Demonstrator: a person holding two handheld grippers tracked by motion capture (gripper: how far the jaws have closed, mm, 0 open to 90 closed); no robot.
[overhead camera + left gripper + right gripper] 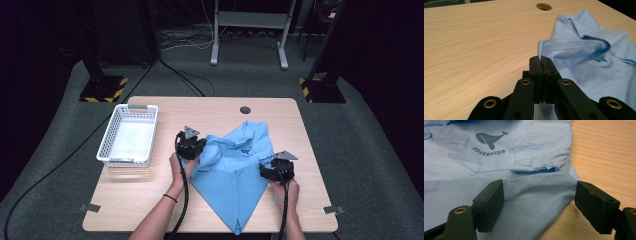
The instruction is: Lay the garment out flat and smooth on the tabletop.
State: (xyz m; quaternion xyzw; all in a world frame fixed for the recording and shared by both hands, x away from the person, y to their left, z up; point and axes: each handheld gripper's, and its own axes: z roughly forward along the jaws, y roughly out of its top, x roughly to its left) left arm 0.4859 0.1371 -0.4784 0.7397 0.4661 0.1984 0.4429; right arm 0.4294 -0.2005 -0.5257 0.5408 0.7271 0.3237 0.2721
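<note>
- On the desk [150,210], right of centre, toward the near edge: one light-blue shirt [235,175], lying flat, its long axis running from the collar at the far side to a point at the near edge.
- Left gripper [191,145]: jaws closed, pinching the shirt's left edge, fabric bunched there.
- Right gripper [276,170]: jaws wide, nothing between the pads; it hovers over the shirt's right edge, a folded sleeve lying just ahead of it.
- Chest pocket [482,153]: whale emblem, lettering "ZOSEEKIDS".
- White basket [129,136]: near the desk's left edge, well apart from the shirt.
- Judgement: the right gripper is nearer the sleeve.
</note>
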